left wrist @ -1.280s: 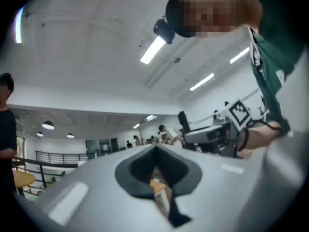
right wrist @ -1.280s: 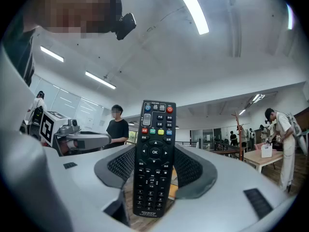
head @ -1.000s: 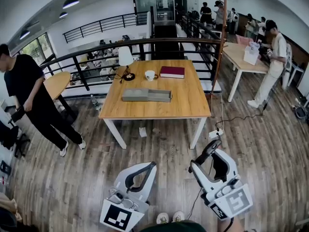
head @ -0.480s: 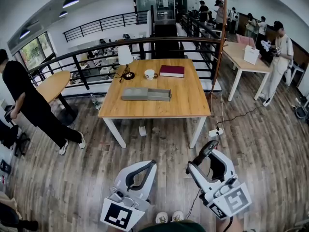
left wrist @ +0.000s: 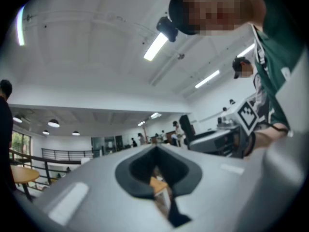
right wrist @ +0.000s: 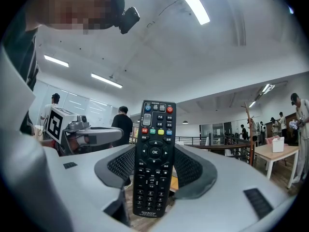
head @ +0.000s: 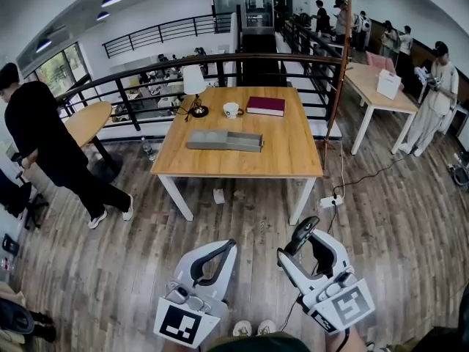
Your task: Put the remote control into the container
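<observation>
Remote control (right wrist: 154, 153) stands upright between the jaws of the right gripper (head: 302, 235), which are closed on its sides about halfway up, and it hangs over the floor (head: 110, 270) well short of the table's near edge. That wooden table (head: 289, 156) is the biggest thing ahead, and the long grey container (head: 223, 140) lies across it close to the middle, apparently empty, though it is too far off to be sure. A dark red book (head: 265, 106) sits toward the table's far edge, a lamp (head: 194, 86) stands at its far left corner, and a white cup (head: 231, 110) rests between them. The left gripper (head: 218, 256) has its jaws drawn together with nothing in them, also well back from the table. The step in hand looks like the carry, with most of the task yet to do. To do it well, keep the squeeze firm, since a remote pinched at mid-length may pivot. Once at the table, turn the remote to run along the container's length and lower it close to the bottom before letting go. The free gripper could steady the container's wall. On the remote, "HUAYU" is printed near the bottom end and "OK" on the centre button.
</observation>
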`<state>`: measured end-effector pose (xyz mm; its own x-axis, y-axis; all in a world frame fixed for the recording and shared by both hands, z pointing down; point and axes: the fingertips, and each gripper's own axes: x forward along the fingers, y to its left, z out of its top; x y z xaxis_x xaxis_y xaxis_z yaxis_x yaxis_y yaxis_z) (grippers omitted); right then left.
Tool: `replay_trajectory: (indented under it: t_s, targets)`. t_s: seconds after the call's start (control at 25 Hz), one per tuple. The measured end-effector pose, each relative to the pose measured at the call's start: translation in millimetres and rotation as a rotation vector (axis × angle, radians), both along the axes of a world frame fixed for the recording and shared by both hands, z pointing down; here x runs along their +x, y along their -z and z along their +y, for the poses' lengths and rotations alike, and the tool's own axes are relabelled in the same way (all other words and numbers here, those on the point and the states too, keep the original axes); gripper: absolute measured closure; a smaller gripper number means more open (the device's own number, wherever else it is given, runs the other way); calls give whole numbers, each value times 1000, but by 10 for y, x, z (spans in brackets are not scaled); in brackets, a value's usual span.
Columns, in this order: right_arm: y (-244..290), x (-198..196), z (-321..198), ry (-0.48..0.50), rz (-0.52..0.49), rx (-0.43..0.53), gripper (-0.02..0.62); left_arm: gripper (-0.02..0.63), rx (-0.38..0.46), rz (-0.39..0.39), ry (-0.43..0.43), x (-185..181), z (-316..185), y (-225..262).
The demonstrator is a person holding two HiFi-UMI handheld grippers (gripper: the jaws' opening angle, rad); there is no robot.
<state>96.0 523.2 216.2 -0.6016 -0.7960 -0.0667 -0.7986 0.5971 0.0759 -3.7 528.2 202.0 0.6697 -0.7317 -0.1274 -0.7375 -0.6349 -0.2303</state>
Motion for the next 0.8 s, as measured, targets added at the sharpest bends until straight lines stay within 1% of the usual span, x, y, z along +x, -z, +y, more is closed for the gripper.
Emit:
replay_trajectory:
  t_s: [0.36, 0.48, 0.6, 0.8]
  targets:
    - [-142, 58, -172, 79, 17, -11, 339, 609, 11, 17, 67, 114, -180, -36]
    - [-192, 104, -281, 89, 14, -25, 339, 609, 9, 22, 66, 190, -275, -50]
    - [-217, 125, -384, 94, 10, -27, 339, 609, 2, 13, 62, 223, -385, -93]
    - [-289, 105, -629, 94, 18, -29, 339, 609, -4, 7, 57, 231, -687, -149]
